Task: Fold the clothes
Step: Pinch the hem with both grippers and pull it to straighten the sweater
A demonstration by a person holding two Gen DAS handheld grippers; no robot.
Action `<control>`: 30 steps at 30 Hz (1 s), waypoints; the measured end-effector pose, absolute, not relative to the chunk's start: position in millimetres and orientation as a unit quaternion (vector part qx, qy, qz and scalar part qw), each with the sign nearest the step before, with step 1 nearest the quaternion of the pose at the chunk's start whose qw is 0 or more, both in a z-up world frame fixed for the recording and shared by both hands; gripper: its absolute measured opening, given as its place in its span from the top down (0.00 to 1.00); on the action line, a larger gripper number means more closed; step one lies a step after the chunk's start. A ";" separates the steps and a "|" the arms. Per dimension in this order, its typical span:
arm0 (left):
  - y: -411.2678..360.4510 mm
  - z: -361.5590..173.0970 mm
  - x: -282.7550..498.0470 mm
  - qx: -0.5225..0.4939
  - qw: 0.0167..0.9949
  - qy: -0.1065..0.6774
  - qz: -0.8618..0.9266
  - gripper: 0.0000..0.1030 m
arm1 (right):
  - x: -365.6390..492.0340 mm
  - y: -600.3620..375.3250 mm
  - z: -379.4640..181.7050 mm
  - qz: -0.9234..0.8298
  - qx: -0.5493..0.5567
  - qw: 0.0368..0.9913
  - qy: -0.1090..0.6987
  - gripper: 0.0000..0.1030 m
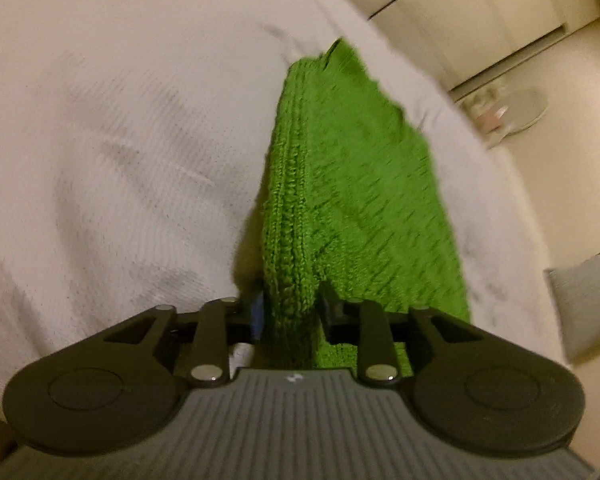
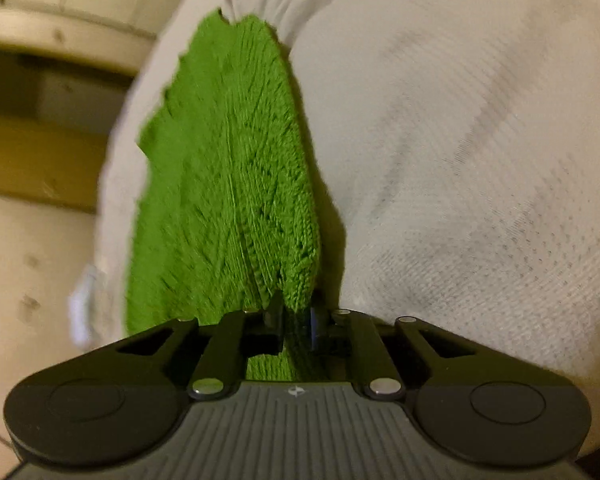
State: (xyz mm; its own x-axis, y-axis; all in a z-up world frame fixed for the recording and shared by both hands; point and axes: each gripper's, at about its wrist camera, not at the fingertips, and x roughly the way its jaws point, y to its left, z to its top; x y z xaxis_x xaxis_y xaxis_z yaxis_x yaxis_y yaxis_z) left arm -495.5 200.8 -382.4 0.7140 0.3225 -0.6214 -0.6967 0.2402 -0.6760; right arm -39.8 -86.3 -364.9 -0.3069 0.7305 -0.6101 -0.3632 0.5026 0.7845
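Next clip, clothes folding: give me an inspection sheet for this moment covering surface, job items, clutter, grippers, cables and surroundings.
Surface: white textured bed cover, lightly creased.
Job's things: green knitted garment, lying in layers on the cover, one end near each camera.
Clutter: nothing seen on the cover.
Grippers: left hand-held gripper shut on the garment's thick edge; right hand-held gripper shut on the garment's other near edge.
Cables: nothing seen.
Surroundings: pale floor, a grey cushion on it, a round blurred object further off, pale cabinet fronts; the pictures are motion-blurred.
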 end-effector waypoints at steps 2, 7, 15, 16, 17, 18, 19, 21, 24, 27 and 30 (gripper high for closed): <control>195.8 -387.0 -498.1 -0.512 0.779 0.161 0.324 0.77 | -35.3 -92.1 -372.8 0.495 0.167 0.558 0.645 0.85; 189.3 -390.9 -492.8 -0.498 0.797 0.137 0.313 0.89 | -36.9 -96.8 -374.8 0.525 0.171 0.560 0.618 0.91; 161.6 -334.7 -498.9 -0.380 0.842 0.159 0.348 0.95 | -79.2 -118.1 -322.7 0.531 0.151 0.632 0.544 0.94; 158.5 -336.8 -502.3 -0.382 0.839 0.162 0.353 0.95 | -83.5 -122.6 -319.1 0.532 0.149 0.636 0.539 0.94; 155.8 -339.8 -507.1 -0.387 0.835 0.165 0.355 0.95 | -87.7 -126.8 -316.2 0.533 0.147 0.639 0.534 0.94; 152.3 -344.6 -509.6 -0.389 0.833 0.169 0.356 0.95 | -91.3 -129.1 -317.8 0.529 0.142 0.642 0.536 0.94; 147.6 -352.2 -509.2 -0.381 0.829 0.184 0.365 0.95 | -95.3 -131.3 -321.3 0.522 0.135 0.646 0.540 0.94; 140.7 -365.2 -506.6 -0.367 0.821 0.213 0.382 0.94 | -102.9 -134.2 -332.6 0.504 0.100 0.661 0.547 0.94; 133.9 -358.9 -498.1 -0.337 0.813 0.242 0.409 0.92 | -109.5 -136.4 -339.1 0.480 0.068 0.678 0.552 0.93; 121.9 -327.2 -490.1 -0.284 0.807 0.255 0.451 0.91 | -120.8 -137.9 -308.9 0.472 0.023 0.721 0.507 0.69; 105.2 -303.3 -480.5 -0.224 0.798 0.267 0.492 0.90 | -137.7 -138.4 -276.2 0.472 -0.028 0.770 0.429 0.58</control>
